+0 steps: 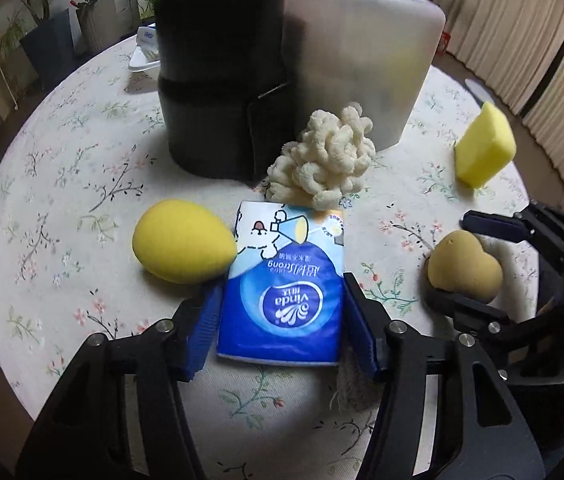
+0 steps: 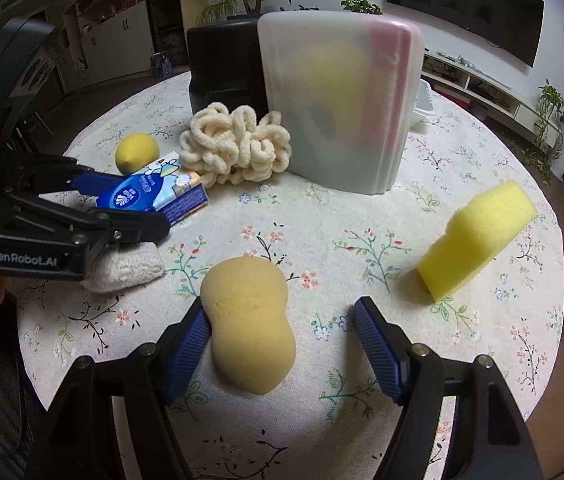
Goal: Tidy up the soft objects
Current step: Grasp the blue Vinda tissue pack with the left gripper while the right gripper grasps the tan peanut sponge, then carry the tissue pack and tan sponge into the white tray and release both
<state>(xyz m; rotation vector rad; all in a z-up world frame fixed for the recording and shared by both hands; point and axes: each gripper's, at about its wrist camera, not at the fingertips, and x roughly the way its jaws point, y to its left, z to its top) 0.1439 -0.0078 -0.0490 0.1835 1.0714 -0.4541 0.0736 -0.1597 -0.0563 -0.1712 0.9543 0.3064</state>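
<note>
Meanwhile, both grippers are straddling soft items, apparently lining up for pickups.

Low in the left wrist frame, the left gripper (image 1: 278, 320) is sitting open around the blue plastic tissue pack (image 1: 282, 284), its ribbed blue pads close beside the pack's edges, though whether they are touching is unclear. Low in the right wrist frame, the right gripper (image 2: 282, 344) is gaping wide over the tan peanut-shaped sponge (image 2: 248, 320), one pad brushing it, the other well apart, so nothing looks squeezed yet. At upper centre, the translucent white plastic bin (image 2: 346, 108) and black cylindrical container (image 1: 222, 92) are probably waiting as destinations.
</note>
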